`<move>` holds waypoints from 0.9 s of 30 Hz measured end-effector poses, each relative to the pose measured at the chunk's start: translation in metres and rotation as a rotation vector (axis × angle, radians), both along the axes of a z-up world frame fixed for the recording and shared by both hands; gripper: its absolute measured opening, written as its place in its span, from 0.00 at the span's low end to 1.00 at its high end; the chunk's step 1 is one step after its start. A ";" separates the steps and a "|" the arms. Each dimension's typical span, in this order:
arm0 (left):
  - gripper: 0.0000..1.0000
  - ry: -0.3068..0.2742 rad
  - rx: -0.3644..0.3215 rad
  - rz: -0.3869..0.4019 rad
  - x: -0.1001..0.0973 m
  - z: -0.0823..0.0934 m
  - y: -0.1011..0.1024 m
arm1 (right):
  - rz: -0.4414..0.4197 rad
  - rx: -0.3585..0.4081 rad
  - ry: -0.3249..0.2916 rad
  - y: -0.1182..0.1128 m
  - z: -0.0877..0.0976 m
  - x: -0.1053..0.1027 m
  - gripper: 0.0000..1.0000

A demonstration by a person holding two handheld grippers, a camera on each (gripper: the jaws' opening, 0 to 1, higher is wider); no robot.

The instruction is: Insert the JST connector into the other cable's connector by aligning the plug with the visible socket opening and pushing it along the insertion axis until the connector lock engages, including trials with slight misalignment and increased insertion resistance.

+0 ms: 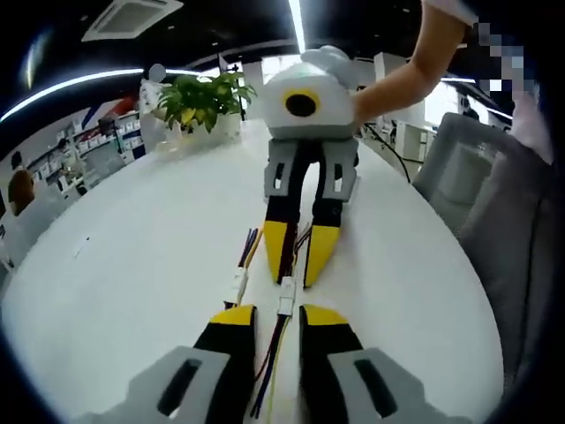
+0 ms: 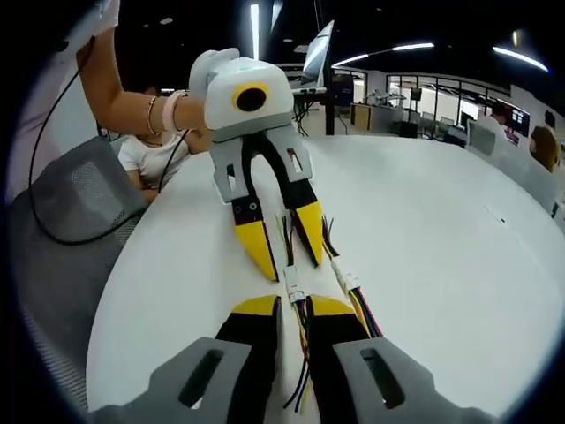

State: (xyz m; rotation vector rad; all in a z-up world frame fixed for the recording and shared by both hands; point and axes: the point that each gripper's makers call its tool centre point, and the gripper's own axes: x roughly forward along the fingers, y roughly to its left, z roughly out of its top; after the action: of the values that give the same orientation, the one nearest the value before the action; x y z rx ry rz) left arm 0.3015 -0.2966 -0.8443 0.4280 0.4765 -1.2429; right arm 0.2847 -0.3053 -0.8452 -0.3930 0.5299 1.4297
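Grippers face each other tip to tip over a white round table [image 1: 132, 265], and you hold one in each hand. In the left gripper view, your left gripper [image 1: 276, 316] has its yellow-tipped jaws narrowed around a bundle of coloured wires [image 1: 267, 375]. Just past its tips sits the white JST connector [image 1: 286, 297], lying on the table between the two grippers. Your right gripper [image 1: 298, 256] comes in from the far side, its jaws narrowed around the wires there. I cannot tell whether the plug and socket are fully mated. A second cable [image 1: 239, 281] with a white connector lies just beside it. A potted plant [image 1: 199, 99] stands at the far edge.
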 end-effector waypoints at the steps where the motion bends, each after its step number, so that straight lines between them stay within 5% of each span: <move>1: 0.19 0.002 0.000 -0.001 -0.001 0.000 0.000 | -0.006 -0.003 -0.001 0.000 0.000 -0.001 0.11; 10: 0.42 0.025 -0.034 0.070 -0.010 0.014 0.007 | -0.061 0.048 -0.017 -0.001 0.020 -0.014 0.18; 15: 0.52 0.003 -0.058 0.113 -0.008 0.029 0.012 | -0.127 0.071 0.011 0.002 0.030 -0.016 0.34; 19: 0.63 0.020 -0.092 0.139 -0.012 0.039 0.012 | -0.159 0.059 -0.012 0.002 0.036 -0.019 0.45; 27: 0.92 -0.037 -0.119 0.209 -0.013 0.062 0.015 | -0.258 0.142 -0.076 -0.001 0.065 -0.010 0.62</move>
State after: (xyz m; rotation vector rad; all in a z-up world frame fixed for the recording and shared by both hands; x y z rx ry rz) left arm 0.2882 -0.2815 -0.7827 0.2916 0.4031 -1.0536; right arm 0.2749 -0.3064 -0.7798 -0.2544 0.3992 1.1901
